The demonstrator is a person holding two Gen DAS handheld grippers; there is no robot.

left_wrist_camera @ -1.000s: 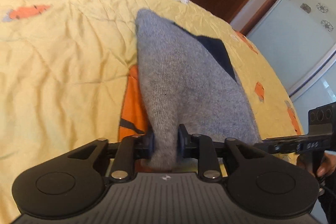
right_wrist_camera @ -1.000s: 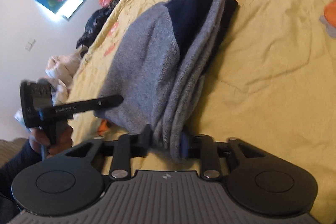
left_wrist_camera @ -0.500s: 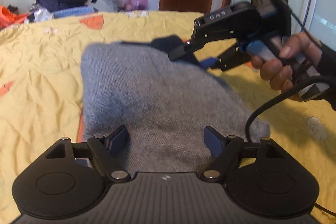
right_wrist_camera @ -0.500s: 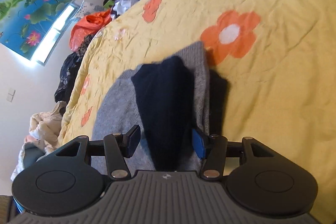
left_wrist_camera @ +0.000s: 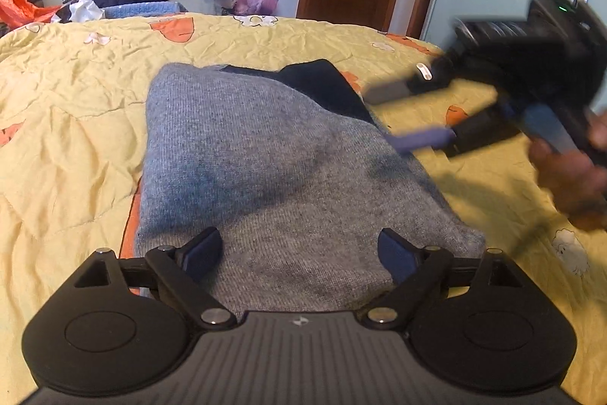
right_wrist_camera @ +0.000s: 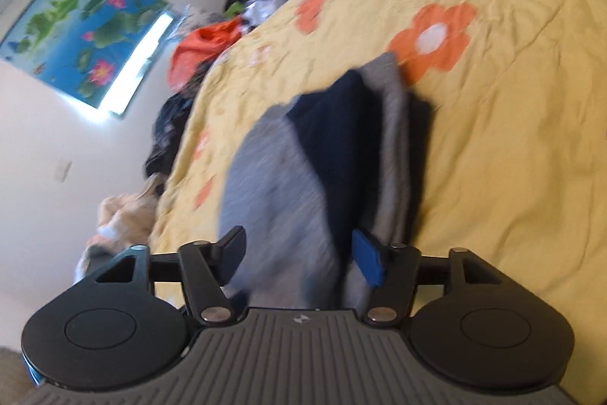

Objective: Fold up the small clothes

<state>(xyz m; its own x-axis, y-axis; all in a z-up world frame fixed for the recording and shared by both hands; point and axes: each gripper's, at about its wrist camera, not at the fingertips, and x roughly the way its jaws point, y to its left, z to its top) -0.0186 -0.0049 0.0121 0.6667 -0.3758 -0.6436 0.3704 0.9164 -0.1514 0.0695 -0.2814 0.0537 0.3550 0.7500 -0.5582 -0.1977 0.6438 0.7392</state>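
The folded grey knit garment (left_wrist_camera: 273, 169), lying on the yellow bedspread (left_wrist_camera: 68, 124), appears soft, light and limp; both the left gripper (left_wrist_camera: 299, 251) and right gripper (right_wrist_camera: 299, 253) have just been opening, clear of it, so regrip at a folded edge.

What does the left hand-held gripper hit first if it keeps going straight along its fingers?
Most likely the grey knit garment. The left hand-held gripper is open, tilted downward, with the folded cloth lying right between and ahead of its fingers on the yellow bedspread. Depth is hard to judge.
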